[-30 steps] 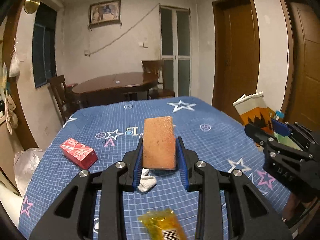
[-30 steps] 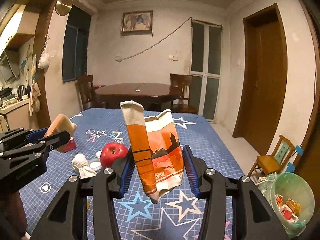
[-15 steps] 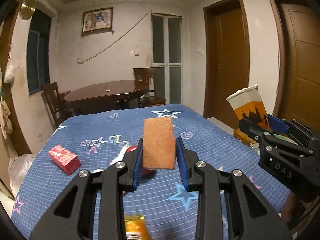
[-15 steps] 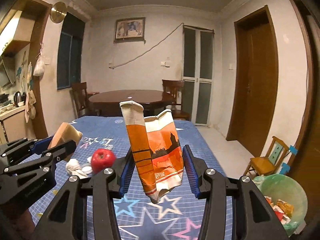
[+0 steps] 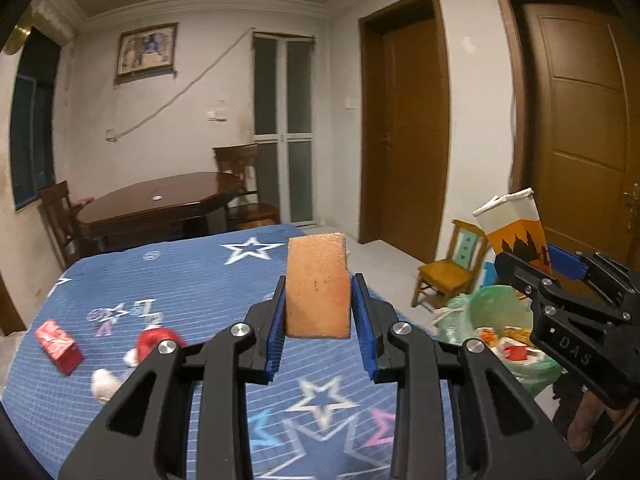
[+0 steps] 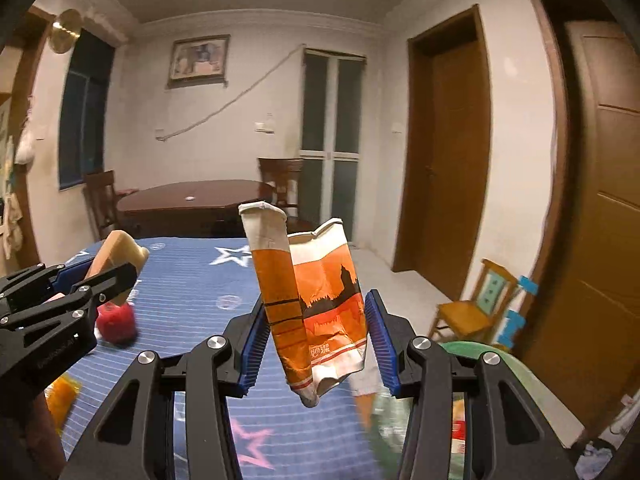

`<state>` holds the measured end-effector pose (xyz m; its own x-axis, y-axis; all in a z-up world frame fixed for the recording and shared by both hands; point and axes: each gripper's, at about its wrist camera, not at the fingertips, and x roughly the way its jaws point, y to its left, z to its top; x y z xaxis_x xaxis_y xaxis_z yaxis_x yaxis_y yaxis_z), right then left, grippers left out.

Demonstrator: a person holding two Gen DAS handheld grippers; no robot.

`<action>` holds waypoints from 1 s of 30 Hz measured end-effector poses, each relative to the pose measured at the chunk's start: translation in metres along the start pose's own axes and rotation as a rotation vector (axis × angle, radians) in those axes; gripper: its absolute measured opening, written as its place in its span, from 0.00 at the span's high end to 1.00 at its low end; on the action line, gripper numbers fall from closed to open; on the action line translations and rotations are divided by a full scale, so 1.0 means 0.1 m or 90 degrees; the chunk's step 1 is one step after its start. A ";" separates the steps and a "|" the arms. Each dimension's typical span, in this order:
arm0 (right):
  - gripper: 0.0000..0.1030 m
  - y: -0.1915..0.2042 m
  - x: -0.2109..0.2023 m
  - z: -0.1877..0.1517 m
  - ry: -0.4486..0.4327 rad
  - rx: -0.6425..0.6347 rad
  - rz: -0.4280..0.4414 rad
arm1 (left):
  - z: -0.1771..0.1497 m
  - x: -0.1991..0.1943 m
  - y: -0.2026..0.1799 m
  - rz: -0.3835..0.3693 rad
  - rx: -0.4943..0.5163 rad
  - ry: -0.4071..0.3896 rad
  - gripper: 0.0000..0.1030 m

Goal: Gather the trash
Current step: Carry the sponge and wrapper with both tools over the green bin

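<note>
Much of what you see is smeared by motion: on the blue star-print tablecloth [image 5: 192, 280] the red apple [image 6: 117, 321] and the white crumpled bits [image 5: 105, 384] beside it are blurred, and the yellow wrapper [image 6: 61, 399] at eight o'clock in your right view is half hidden behind your left gripper's body. In that same view the green-lined trash bin [image 6: 472, 350] sits at four o'clock, mostly covered by your right gripper's fingers, so its contents are hard to read there.

From your left view the bin [image 5: 496, 308] shows better at three o'clock, just off the table's edge: it holds red, orange and white scraps, though your right gripper cuts off its far side.

Your left gripper [image 5: 319, 316] is clamped on an orange sponge [image 5: 318, 284], which stands upright between the blue pads above the cloth. Your right gripper [image 6: 316, 334] pinches a crushed orange-and-white paper cup [image 6: 316, 300], its rim up and its bottom hanging below the pads.

A red box [image 5: 58, 346] lies at nine o'clock on the cloth. A small wooden chair [image 5: 452, 268] stands on the floor just behind the bin, and a dark dining table [image 5: 160, 204] with chairs stands beyond the cloth's far edge.
</note>
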<state>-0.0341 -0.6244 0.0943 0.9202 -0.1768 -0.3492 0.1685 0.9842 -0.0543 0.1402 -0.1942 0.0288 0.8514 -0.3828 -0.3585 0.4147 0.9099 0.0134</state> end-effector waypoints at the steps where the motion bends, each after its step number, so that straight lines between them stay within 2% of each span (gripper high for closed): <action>1: 0.53 -0.10 0.00 -0.02 0.002 0.002 -0.007 | 0.01 0.03 -0.08 -0.007 0.004 0.001 0.72; 12: 0.53 -1.34 0.11 -0.20 0.038 0.038 -0.084 | 0.08 0.42 -0.76 -0.089 0.036 0.026 0.72; 19: 0.53 -2.11 0.33 -0.27 0.089 0.055 -0.129 | 0.18 0.79 -1.28 -0.171 0.058 0.058 0.72; 26: 0.53 -2.73 0.75 -0.36 0.165 0.099 -0.134 | 0.14 1.33 -1.74 -0.256 0.059 0.133 0.72; 30: 0.53 -3.00 1.03 -0.50 0.213 0.124 -0.129 | 0.02 1.61 -1.93 -0.283 0.067 0.180 0.72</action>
<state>-0.0074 -0.9373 0.0279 0.7022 -0.3220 -0.6350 0.4267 0.9043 0.0133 0.1978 -0.4319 -0.0296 0.4729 -0.6566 -0.5877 0.7580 0.6431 -0.1086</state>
